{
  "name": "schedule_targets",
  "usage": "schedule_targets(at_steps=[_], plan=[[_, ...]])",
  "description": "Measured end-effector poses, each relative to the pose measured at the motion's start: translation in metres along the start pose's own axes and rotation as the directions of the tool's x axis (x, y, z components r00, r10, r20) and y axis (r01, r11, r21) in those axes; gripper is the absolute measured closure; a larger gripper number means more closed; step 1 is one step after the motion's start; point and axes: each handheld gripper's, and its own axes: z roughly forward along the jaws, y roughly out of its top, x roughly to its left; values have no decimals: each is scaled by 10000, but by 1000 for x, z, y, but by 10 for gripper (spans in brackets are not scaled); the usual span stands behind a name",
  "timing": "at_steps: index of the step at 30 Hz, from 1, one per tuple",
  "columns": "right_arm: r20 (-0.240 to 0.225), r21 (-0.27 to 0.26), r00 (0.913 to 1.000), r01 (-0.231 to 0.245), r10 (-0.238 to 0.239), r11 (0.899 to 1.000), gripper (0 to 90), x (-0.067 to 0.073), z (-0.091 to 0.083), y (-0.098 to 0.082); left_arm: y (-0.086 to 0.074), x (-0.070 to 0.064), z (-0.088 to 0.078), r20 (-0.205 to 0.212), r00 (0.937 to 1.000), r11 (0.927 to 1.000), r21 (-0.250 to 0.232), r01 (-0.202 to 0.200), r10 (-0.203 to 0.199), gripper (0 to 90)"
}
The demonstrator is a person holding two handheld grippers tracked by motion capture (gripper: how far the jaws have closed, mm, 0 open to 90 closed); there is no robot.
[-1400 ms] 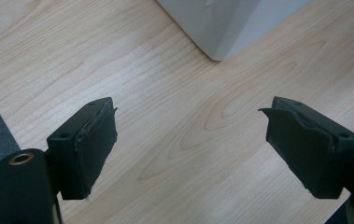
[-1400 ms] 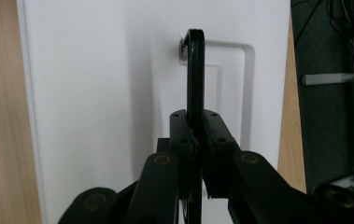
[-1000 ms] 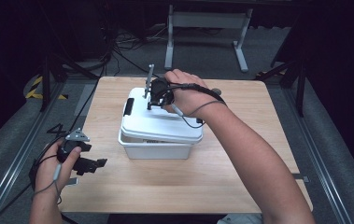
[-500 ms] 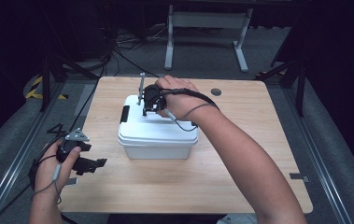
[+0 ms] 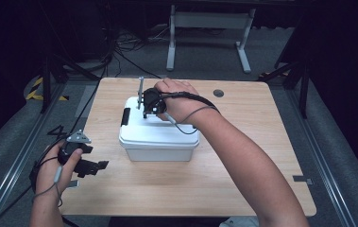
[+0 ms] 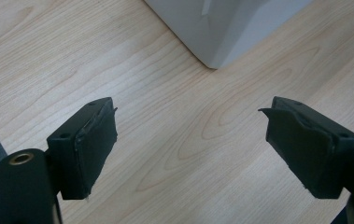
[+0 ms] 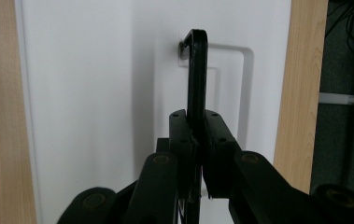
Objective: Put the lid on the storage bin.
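White lidded plastic box (image 5: 159, 137) mid-desk (image 5: 242, 184), bare wood around; right gripper (image 7: 197, 140) pinching its black lid handle (image 7: 196, 74), left gripper (image 6: 191, 140) spread, empty.

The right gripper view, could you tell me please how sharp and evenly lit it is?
Right gripper view: the white box lid is bright, nearly washed out, softly shaded beside the black handle; the right gripper clamping that handle is sharp. High view: table well lit, surroundings dark.

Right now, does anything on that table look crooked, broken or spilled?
Nothing stands out. The white box sits flat on the table with its lid on; the right tool grips its raised black handle.
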Motion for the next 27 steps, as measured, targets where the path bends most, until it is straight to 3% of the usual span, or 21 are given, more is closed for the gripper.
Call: schedule_targets(at_steps=[11, 14, 18, 23, 27], plan=[[24, 201, 10000, 94, -94, 9998, 844, -2, -2, 3, -1, 1, 1, 58, 9999, 9999, 15, 127, -127, 170], [66, 350, 9997, 239, -242, 9991, 843, 0, 0, 7, -1, 2, 1, 3, 10000, 10000, -36, -25, 25, 170], [156, 537, 9991, 396, -405, 9978, 841, 2, -1, 9, -1, 1, 2, 26, 10000, 10000, 16, 67, -67, 170], [186, 665, 9990, 398, -411, 9970, 840, 0, -6, 8, -1, 1, 0, 8, 10000, 10000, -27, 6, -6, 170], [196, 599, 9997, 129, -141, 9981, 841, -2, -13, 5, -2, 2, 0, 17, 10000, 10000, 4, 26, -26, 171]])
